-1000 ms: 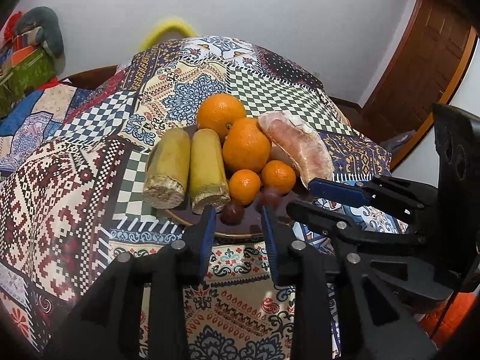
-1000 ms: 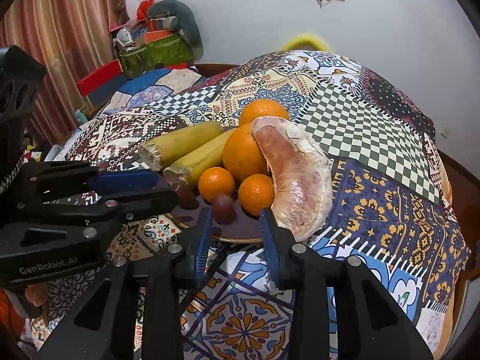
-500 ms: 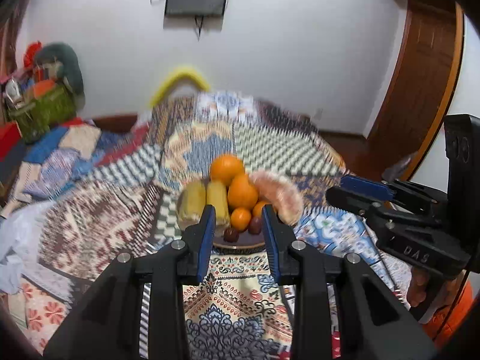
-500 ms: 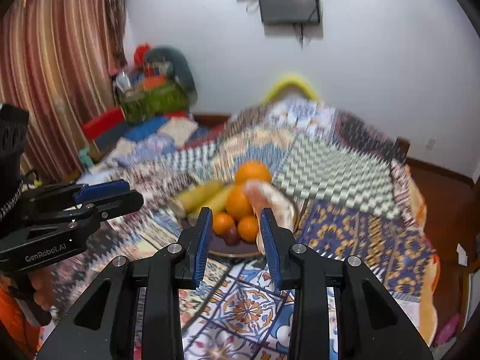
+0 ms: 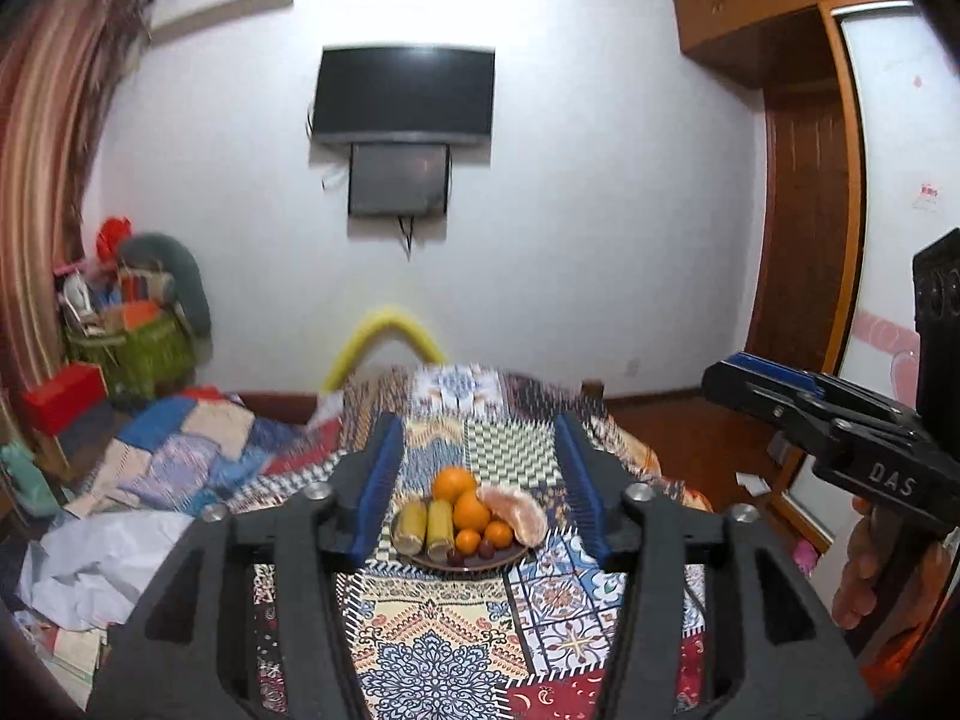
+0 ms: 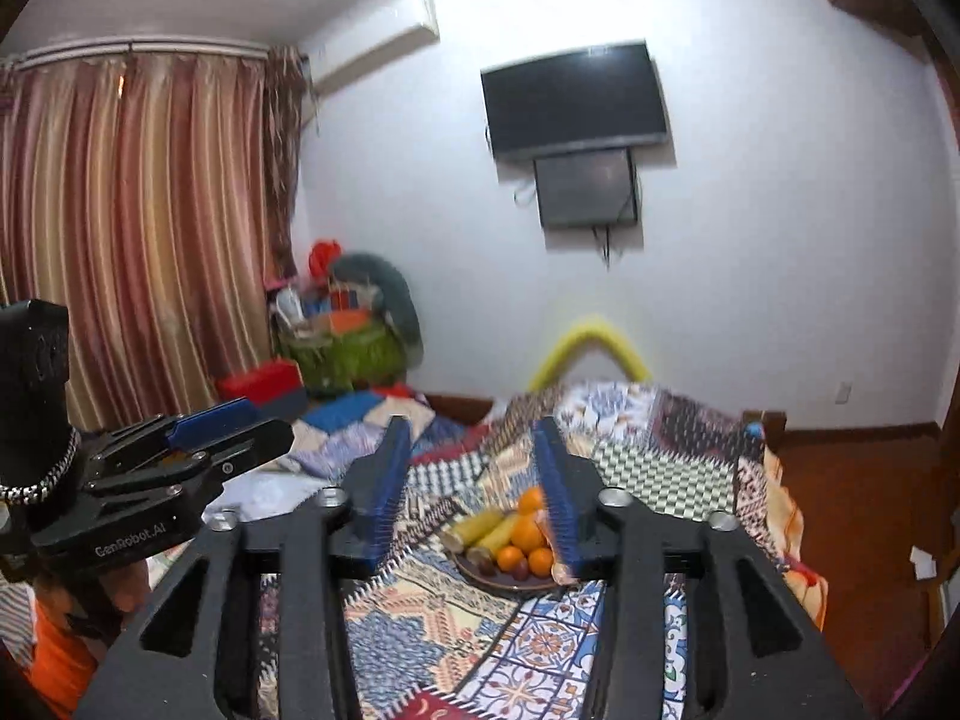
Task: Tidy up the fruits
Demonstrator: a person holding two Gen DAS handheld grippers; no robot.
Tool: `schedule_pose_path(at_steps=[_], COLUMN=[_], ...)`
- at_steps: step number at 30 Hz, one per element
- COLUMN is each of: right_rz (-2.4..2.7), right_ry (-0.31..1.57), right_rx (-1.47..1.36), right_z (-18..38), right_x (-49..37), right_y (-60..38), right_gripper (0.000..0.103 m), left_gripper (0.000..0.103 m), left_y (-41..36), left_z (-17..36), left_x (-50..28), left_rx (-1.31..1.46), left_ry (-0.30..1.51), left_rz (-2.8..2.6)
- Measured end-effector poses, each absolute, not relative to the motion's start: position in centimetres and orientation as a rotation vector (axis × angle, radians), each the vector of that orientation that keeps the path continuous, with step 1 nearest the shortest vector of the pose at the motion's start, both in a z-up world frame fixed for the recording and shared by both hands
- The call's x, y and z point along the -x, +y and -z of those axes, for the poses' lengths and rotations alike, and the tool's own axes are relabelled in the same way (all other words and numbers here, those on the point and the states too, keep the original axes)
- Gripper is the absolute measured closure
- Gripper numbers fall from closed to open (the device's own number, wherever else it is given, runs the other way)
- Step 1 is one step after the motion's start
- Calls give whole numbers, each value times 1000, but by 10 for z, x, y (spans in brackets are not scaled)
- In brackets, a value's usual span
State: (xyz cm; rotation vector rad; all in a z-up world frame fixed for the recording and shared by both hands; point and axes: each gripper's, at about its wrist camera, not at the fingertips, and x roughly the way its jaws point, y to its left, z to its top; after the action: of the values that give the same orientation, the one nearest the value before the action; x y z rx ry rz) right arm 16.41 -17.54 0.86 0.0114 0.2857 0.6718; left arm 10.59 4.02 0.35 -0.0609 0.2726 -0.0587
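Observation:
A dark plate (image 5: 480, 561) on the patterned tablecloth holds two oranges (image 5: 454, 483), two small tangerines (image 5: 497, 533), two yellow-green corn cobs (image 5: 426, 523), a pale peeled pomelo segment (image 5: 519, 513) and two small dark fruits. The plate also shows in the right wrist view (image 6: 510, 583). My left gripper (image 5: 480, 492) is open and empty, high above and well back from the plate. My right gripper (image 6: 474, 480) is open and empty, also far back; its right finger hides the pomelo segment.
The table (image 5: 438, 648) carries a patchwork cloth. A bed with quilts and papers (image 5: 150, 480) lies to the left, with a cluttered green basket (image 5: 138, 348) behind. A TV (image 5: 402, 96) hangs on the far wall. A wooden wardrobe (image 5: 804, 240) stands at the right.
Both grippers have pulled up and far back from the plate, and both jaws have opened wider. The fruits on the plate have not moved.

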Motion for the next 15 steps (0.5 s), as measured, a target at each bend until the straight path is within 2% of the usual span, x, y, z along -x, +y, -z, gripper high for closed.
schedule_pose_path(at_steps=[1, 3, 4, 6, 7, 8, 10, 12, 13, 15], right_rz=[-666, -661, -662, -661, -652, -640, -626, -625, -618, -600], right_ry=[271, 253, 253, 254, 247, 237, 226, 223, 220, 210], right_rx=[-15, -19, -21, -30, -34, -37, -32, -31, -31, -28], right_z=[-11, -13, -13, -12, -12, -10, -10, -10, -11, -11], right_x=[-158, -144, -141, -136, -133, -132, -128, -127, -126, -124], right_y=[-177, -180, -181, -182, -183, -183, -184, -183, -183, -183], right_gripper=[52, 50, 50, 40, 30, 25, 23, 21, 19, 11], left_gripper=[46, 44, 39, 33, 32, 32, 30, 23, 18, 16], left_y=[40, 38, 37, 35, 34, 34, 33, 33, 33, 32], left_z=[-7, -13, -15, -18, -19, -20, -20, -19, -19, -18], left_x=[-99, -84, -79, -68, -63, -58, -55, -51, -48, -44], left_rx=[62, 59, 55, 49, 47, 45, 43, 41, 42, 46], left_ry=[259, 236, 227, 206, 199, 193, 192, 193, 189, 183], left_rz=[58, 51, 45, 33, 32, 32, 37, 33, 28, 27])
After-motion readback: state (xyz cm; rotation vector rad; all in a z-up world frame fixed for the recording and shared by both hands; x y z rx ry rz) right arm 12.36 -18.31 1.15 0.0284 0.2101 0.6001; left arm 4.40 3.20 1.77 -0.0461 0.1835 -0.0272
